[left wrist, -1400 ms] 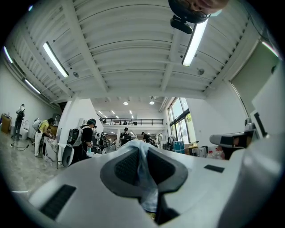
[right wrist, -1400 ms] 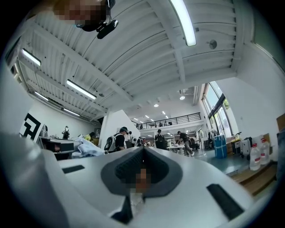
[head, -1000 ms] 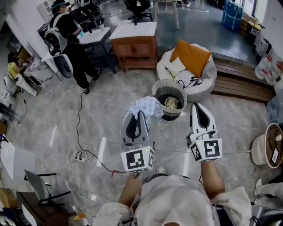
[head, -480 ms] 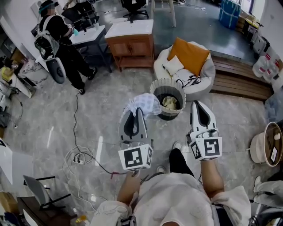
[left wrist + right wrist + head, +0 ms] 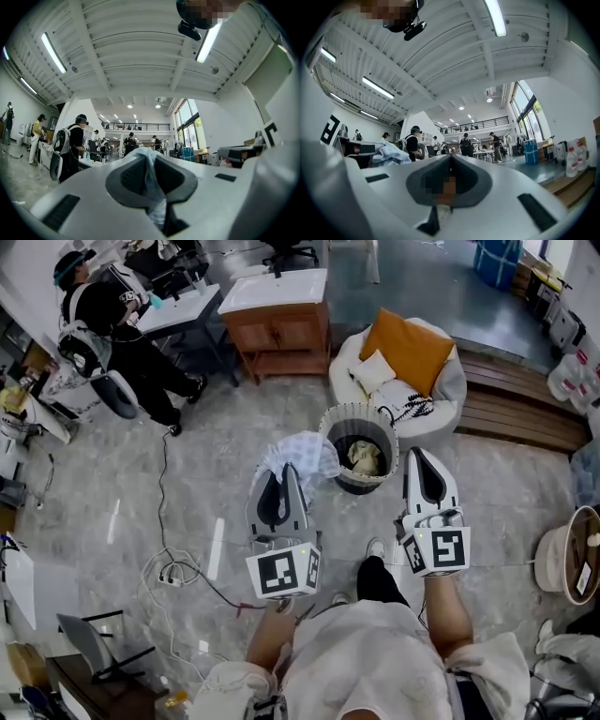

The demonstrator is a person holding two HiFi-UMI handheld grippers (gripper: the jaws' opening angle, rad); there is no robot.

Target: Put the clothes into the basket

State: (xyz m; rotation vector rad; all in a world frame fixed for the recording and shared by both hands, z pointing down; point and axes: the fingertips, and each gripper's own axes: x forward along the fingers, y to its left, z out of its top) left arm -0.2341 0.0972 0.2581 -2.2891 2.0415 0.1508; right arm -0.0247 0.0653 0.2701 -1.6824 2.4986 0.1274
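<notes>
In the head view my left gripper [image 5: 289, 471] is shut on a pale blue-and-white checked cloth [image 5: 302, 454], which hangs just left of the basket. The ribbed grey basket [image 5: 330, 435] stands on the floor ahead, with a beige garment [image 5: 367, 457] lying inside it. In the left gripper view the cloth [image 5: 151, 177] is pinched between the jaws of the left gripper [image 5: 148, 157]. My right gripper [image 5: 419, 456] is level with the basket's right side, shut, with nothing seen in it. In the right gripper view the right gripper [image 5: 451, 158] has its jaws together, and the cloth [image 5: 392, 153] shows at the left.
A white beanbag chair [image 5: 448, 390] with an orange cushion [image 5: 405, 351] sits behind the basket. Beyond it are a wooden cabinet [image 5: 281, 332] and a wooden bench [image 5: 516, 418]. A person in black [image 5: 103, 320] stands far left. A cable with a power strip [image 5: 171, 570] lies on the floor.
Both grippers have travelled forward together as I step. A dark trouser leg and a shoe have come into view below them. The cloth stays in the left jaws.
</notes>
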